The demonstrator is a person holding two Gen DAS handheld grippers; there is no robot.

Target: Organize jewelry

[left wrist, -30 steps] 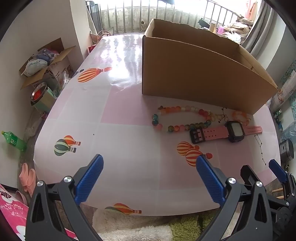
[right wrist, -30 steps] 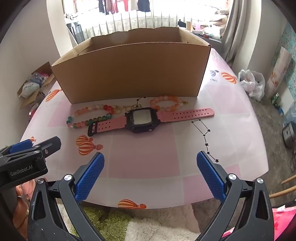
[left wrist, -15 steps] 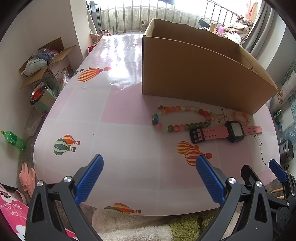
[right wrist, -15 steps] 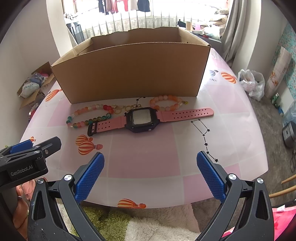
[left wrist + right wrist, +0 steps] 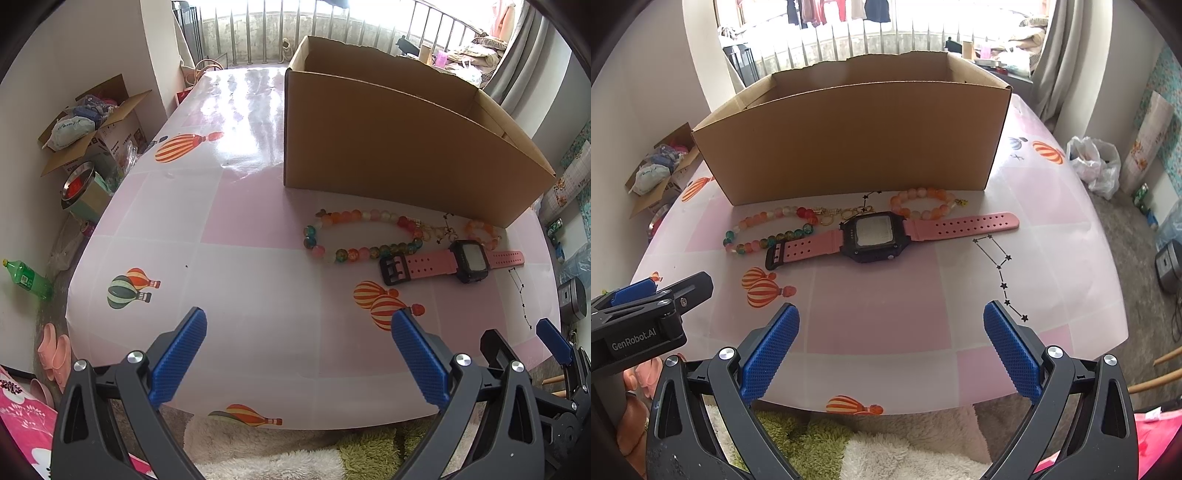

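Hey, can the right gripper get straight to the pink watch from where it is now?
Probably yes. The right gripper is open, holding nothing, and faces the pink watch across bare table. The beaded bracelets and the cardboard box lie beyond the watch, and the left gripper sits off to the side.

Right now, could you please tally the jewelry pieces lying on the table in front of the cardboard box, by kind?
Long multicolour bead strand: 1
Small orange bead bracelet: 1
Pink-strapped digital watch: 1
Total: 3, all on the table outside the cardboard box.
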